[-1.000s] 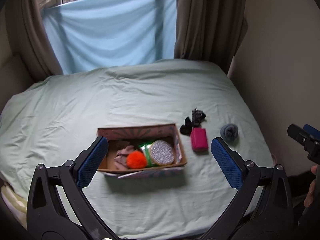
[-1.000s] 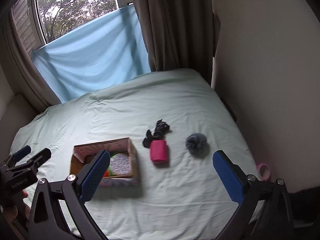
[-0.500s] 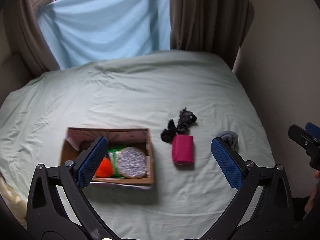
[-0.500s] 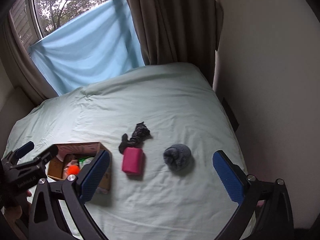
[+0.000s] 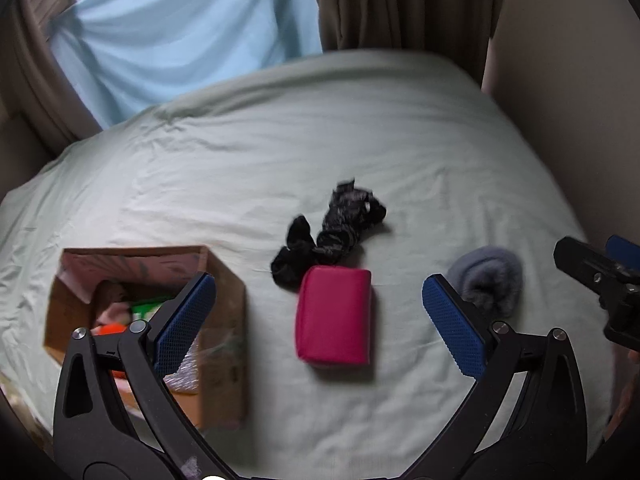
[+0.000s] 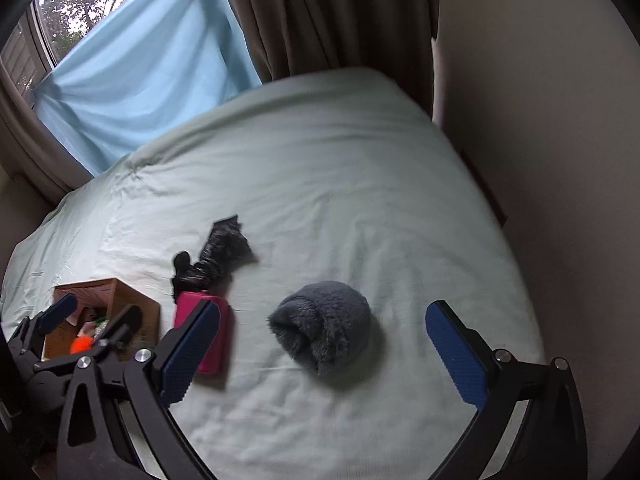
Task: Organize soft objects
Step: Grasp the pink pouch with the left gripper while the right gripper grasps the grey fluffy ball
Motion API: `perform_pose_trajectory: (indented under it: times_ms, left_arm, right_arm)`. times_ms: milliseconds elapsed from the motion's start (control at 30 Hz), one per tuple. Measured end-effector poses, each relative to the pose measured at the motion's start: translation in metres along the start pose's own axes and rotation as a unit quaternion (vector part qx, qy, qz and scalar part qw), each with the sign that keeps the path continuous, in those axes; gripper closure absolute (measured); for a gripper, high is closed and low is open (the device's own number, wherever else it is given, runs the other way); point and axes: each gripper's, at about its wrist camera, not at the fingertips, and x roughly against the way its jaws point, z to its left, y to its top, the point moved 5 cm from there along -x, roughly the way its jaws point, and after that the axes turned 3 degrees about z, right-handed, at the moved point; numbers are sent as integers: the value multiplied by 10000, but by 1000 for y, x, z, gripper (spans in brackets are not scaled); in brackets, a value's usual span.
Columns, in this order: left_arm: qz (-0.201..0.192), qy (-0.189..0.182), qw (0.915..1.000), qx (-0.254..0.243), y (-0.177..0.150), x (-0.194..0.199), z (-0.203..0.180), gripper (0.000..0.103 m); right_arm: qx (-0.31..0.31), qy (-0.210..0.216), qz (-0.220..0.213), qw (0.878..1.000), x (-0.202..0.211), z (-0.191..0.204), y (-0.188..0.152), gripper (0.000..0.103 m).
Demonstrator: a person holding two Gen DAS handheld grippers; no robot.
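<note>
Three soft things lie on the bed (image 5: 360,128) outside the box (image 5: 224,280): a pink pouch (image 5: 334,316), a black sock (image 5: 328,236) at its 12 o'clock, and a grey fuzzy ball (image 6: 322,326). Both the left gripper (image 5: 320,320) and the right gripper (image 6: 322,354) are wide apart and hold nothing. Go straight down around one thing, then squeeze softly.

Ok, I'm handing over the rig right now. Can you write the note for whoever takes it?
Left gripper: jaws open, empty, above the pink pouch.
Right gripper: jaws open, empty, above the grey fuzzy ball.
Cardboard box at left on the bed already holds an orange item and other items.
Left to do: pouch, ball and the black fabric bundle lie loose on the sheet.
</note>
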Motion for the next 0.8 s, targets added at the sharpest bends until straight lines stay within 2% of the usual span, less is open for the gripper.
perform_pose_trajectory:
  times_ms: [167, 433, 500, 533, 633, 667, 733, 800]
  left_arm:
    - [284, 170, 9993, -169, -16, -62, -16, 1]
    - [724, 286, 9966, -287, -49, -123, -19, 4]
    - [814, 287, 9959, -258, -53, -133, -17, 8]
    - [847, 269, 9958, -241, -56, -137, -16, 17]
    - [1032, 173, 9944, -167, -60, -150, -14, 31]
    - [1106, 102, 9937, -132, -61, -154, -14, 32]
    - [1220, -77, 9925, -33, -63, -159, -14, 34]
    - [1238, -115, 9922, 52, -63, -159, -12, 36]
  right_arm:
    - [13, 136, 134, 9998, -47, -1, -7, 0]
    - [53, 166, 339, 9993, -102, 1, -19, 0]
    - [64, 106, 410, 9991, -114, 0, -22, 0]
    - [48, 80, 440, 9990, -119, -1, -24, 0]
    - [7, 64, 484, 9988, -129, -2, -26, 4]
    - [12, 64, 503, 9987, -130, -2, -27, 8]
    - [53, 24, 557, 9984, -133, -1, -27, 9]
    - [88, -3, 576, 9983, -133, 0, -28, 12]
